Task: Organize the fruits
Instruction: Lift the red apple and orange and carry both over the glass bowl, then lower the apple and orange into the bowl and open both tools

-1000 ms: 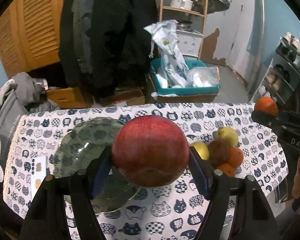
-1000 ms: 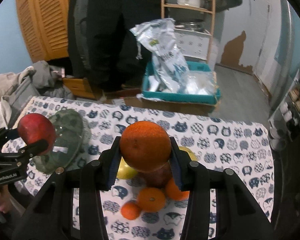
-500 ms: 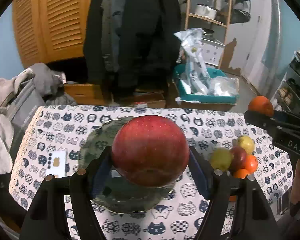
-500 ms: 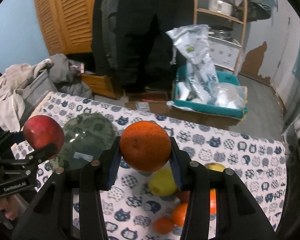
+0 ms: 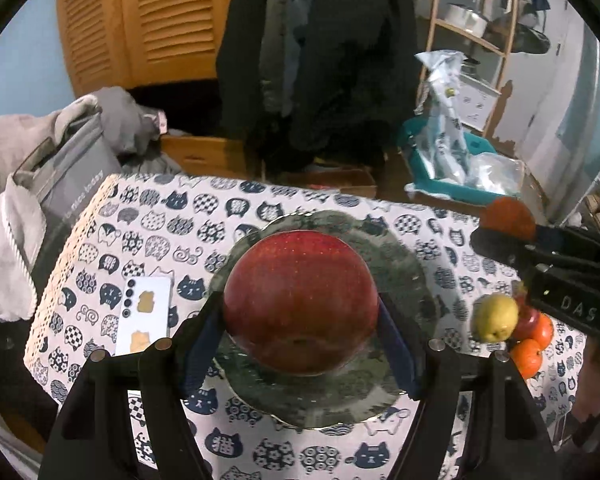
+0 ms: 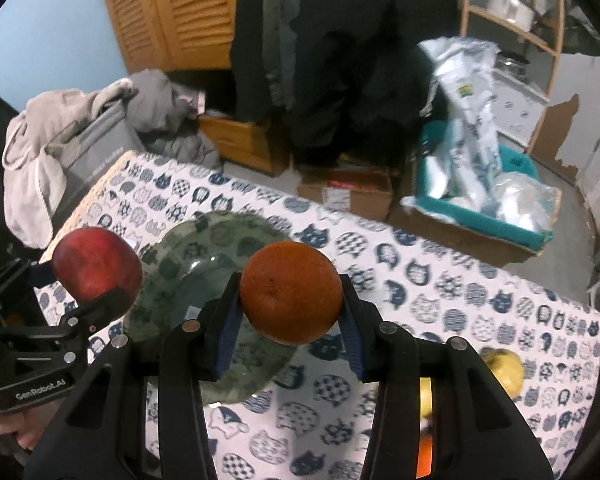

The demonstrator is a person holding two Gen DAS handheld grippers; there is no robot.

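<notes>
My left gripper (image 5: pixel 300 320) is shut on a big red apple (image 5: pixel 300 300) and holds it above a green glass plate (image 5: pixel 404 264) on the cat-print tablecloth. My right gripper (image 6: pixel 290 312) is shut on an orange (image 6: pixel 290 292), above the plate's right edge (image 6: pixel 180 252). In the right wrist view the apple (image 6: pixel 96 264) shows at the left in the left gripper. In the left wrist view the orange (image 5: pixel 508 212) shows at the right. A pile of fruit lies on the table at the right: a yellow one (image 5: pixel 494 316), a red one (image 5: pixel 530 322) and small oranges (image 5: pixel 526 356).
A white card (image 5: pixel 144 320) lies left of the plate. A grey bag with clothes (image 5: pixel 60 184) stands past the table's left edge. A teal bin with plastic bags (image 5: pixel 452 168) and a cardboard box (image 6: pixel 348 196) sit on the floor behind the table.
Both grippers have moved left with their fruit. The plate now lies under the apple, and the fruit pile has slid to the right of both views.
</notes>
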